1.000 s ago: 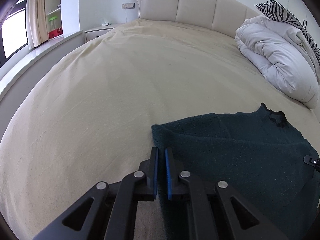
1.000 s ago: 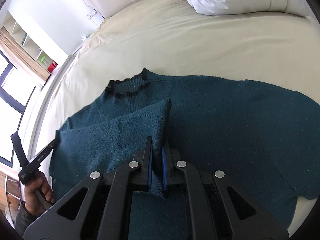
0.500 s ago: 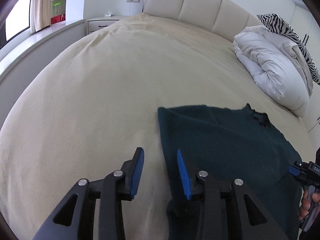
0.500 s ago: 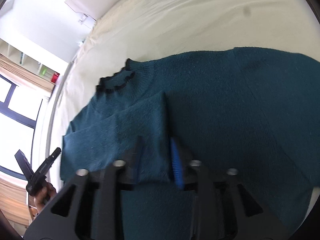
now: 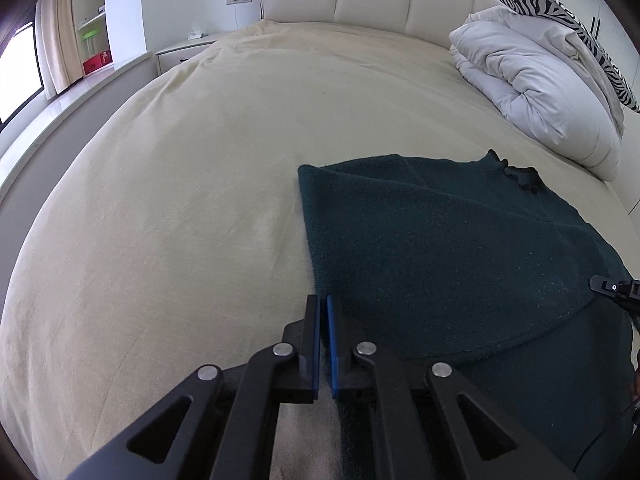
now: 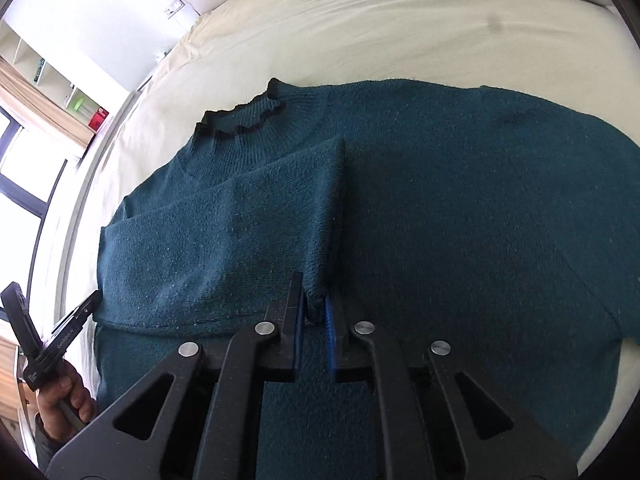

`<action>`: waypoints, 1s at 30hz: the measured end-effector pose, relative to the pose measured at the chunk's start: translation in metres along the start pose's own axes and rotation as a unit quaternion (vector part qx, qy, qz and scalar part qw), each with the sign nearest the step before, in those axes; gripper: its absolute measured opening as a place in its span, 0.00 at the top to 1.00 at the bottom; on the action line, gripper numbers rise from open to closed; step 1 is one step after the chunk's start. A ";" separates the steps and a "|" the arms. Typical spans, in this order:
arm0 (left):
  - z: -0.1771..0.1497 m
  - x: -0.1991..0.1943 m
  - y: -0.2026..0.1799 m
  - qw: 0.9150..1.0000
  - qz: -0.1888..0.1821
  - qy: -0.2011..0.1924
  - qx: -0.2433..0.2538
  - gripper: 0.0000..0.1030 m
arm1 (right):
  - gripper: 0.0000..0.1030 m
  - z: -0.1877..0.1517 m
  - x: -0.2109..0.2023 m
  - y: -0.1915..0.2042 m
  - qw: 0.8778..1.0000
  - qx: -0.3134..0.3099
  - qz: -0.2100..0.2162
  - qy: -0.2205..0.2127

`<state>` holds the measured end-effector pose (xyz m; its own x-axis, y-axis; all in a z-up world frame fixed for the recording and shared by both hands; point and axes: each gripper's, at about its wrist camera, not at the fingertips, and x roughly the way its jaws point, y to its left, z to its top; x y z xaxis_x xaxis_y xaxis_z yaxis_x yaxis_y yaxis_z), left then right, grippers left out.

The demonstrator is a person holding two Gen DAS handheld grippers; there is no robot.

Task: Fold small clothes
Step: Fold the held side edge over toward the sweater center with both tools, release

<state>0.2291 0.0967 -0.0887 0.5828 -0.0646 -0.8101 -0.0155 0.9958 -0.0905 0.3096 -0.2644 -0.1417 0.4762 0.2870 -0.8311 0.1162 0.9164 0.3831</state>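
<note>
Both grippers have just snapped open and closed again. Left gripper (image 5: 323,312) is pressed together at the left folded edge of the sweater (image 5: 460,256); whether any knit is caught between the pads is hard to tell, so probably empty. Right gripper (image 6: 312,312) is pinching the corner of the folded-in flap (image 6: 240,240). That looks like a re-grip after laying the left side over, so one side fold is done and the right side remains. Count: one sweater, flat on the bed (image 5: 180,200); two grippers; one duvet (image 5: 540,92); one zebra pillow (image 5: 560,4).
</note>
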 end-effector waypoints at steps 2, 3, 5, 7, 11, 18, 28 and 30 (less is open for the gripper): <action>-0.001 -0.001 0.002 1.000 0.005 -0.002 0.006 0.96 | 0.93 -0.002 -0.008 0.004 1.000 0.006 0.006 -0.009; -0.002 0.000 0.003 1.000 0.006 -0.003 0.008 0.96 | 0.93 -0.003 -0.012 0.006 1.000 0.010 0.012 -0.013; -0.003 0.001 0.004 1.000 0.010 -0.004 0.008 0.97 | 0.93 -0.005 -0.017 0.009 0.999 0.016 0.022 -0.018; -0.006 0.004 0.005 1.000 0.013 -0.004 0.010 0.97 | 0.93 -0.005 -0.011 0.010 1.000 0.008 0.011 -0.012; -0.010 0.006 0.002 1.000 0.020 -0.009 0.014 0.97 | 0.94 -0.006 0.013 -0.009 0.999 0.030 0.018 0.005; -0.011 -0.008 0.003 0.998 0.052 -0.027 0.008 0.98 | 0.90 -0.013 -0.003 -0.019 0.997 0.061 0.036 0.000; -0.018 0.004 -0.046 0.995 0.073 -0.012 0.073 0.94 | 0.77 -0.017 -0.009 -0.015 0.999 0.037 0.014 -0.021; -0.020 -0.001 -0.047 0.994 0.076 -0.024 0.069 0.93 | 0.81 -0.020 -0.012 -0.032 0.996 0.053 0.056 -0.035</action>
<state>0.2128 0.0490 -0.0949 0.6199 0.0866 -0.7799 0.0035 0.9936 0.1131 0.2831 -0.2919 -0.1518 0.5502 0.3616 -0.7527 0.1486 0.8446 0.5144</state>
